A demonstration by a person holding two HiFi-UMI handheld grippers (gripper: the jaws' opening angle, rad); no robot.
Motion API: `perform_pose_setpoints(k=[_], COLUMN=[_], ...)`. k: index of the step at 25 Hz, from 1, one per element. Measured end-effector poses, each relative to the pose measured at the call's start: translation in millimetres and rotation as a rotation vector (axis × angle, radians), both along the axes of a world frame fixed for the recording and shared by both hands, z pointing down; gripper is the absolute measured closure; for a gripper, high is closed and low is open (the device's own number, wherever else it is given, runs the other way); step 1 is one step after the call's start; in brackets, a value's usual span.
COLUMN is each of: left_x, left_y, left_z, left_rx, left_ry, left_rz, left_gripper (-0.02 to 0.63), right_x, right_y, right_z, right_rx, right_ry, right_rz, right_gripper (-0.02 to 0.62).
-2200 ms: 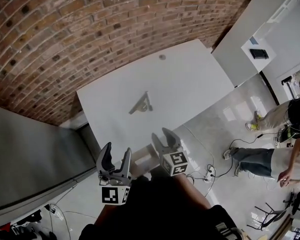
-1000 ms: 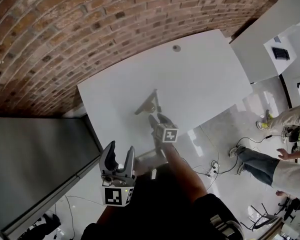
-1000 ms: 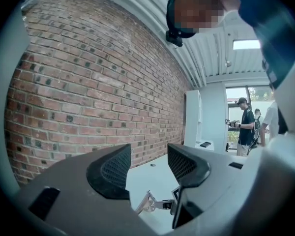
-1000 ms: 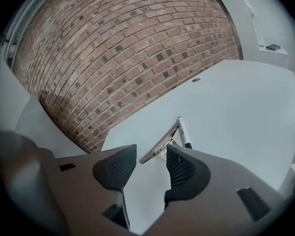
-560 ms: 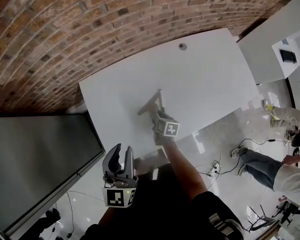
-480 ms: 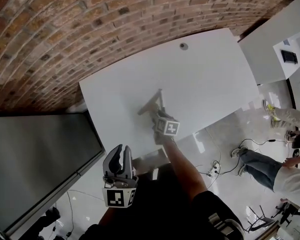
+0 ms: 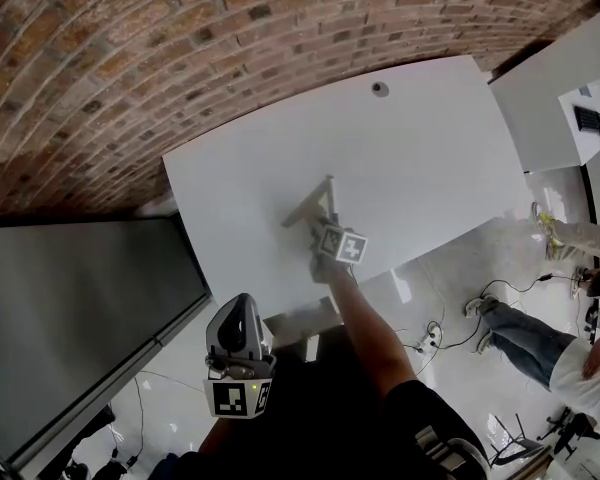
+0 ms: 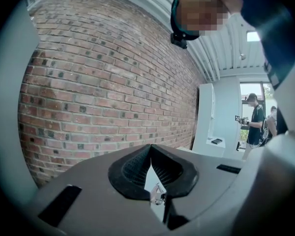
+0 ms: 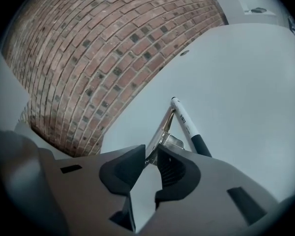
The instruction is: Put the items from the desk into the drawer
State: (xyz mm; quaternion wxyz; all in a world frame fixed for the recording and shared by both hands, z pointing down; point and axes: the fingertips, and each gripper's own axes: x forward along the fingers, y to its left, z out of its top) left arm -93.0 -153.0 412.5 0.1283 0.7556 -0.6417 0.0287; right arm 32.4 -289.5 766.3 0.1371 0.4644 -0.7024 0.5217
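Fingers, right gripper (image 9: 151, 156): jaws have just been closing, now pinch metal tool (image 9: 171, 141)
Left gripper (image 8: 151, 156): jaws together, empty
Surface: white desk (image 7: 430, 158), marker (image 9: 184, 122) beside tool
Room: brick wall (image 7: 130, 38), glossy floor (image 7: 450, 268)

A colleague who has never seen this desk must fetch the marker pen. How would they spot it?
Find the white desk against the brick wall; two slim things lie on it in a narrow V. The marker pen is the round white stick with a black end; its neighbour, the silver metal tool, is flat and shiny.
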Motion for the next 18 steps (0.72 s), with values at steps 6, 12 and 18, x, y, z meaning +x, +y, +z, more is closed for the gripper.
perform_pose_setpoints(k=[6, 12, 18], left_x=[-8, -19, -33], left_y=[12, 31, 64], left_z=[-1, -7, -15], left_rx=[-0.004, 0.014, 0.041], left_ry=[0.008, 0.014, 0.018], left_rz=[-0.020, -0.035, -0.036], left_gripper=[0.604, 0.604, 0.604], right_x=[-4, -9, -12], right_y=[-1, 9, 35], right_z=[-1, -10, -25], right_rx=[-0.022, -0.005, 0.044], right_ry=[-0.082, -0.075, -0.035], right_rz=[0.062, 0.051, 0.032], right_gripper=[0.560, 0.580, 0.584])
